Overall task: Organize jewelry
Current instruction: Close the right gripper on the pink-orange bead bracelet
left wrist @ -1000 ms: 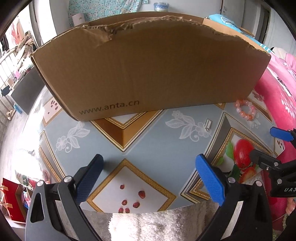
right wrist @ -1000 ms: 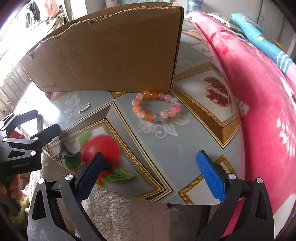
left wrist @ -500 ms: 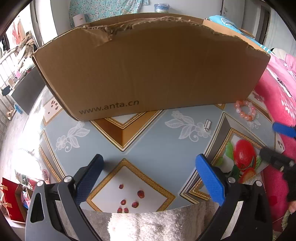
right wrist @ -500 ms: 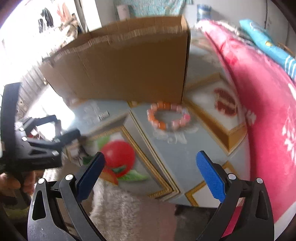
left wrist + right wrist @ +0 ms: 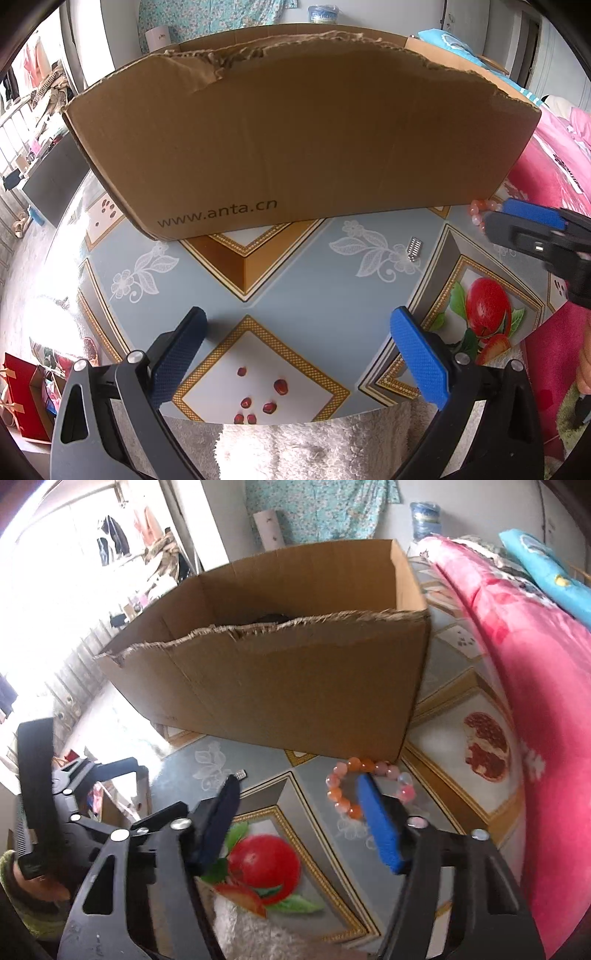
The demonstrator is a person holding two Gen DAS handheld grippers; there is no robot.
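1. The bead bracelet [image 5: 364, 788] lies on the patterned tablecloth [image 5: 436, 734] just in front of the cardboard box's [image 5: 288, 686] right corner, as it did a second ago.
2. The right gripper [image 5: 295, 812] has risen and tilted, so the box's open top now shows; its jaws have just been closing to about half spread, nothing between them. The blue fingertip [image 5: 373, 812] overlaps the bracelet in this view; contact cannot be told.
3. The left gripper [image 5: 295, 325] has stayed put, jaws wide apart and empty, above the cloth.
4. A small metal clip [image 5: 414, 246] lies where it lay.
5. The box reads "www.anta.cn".
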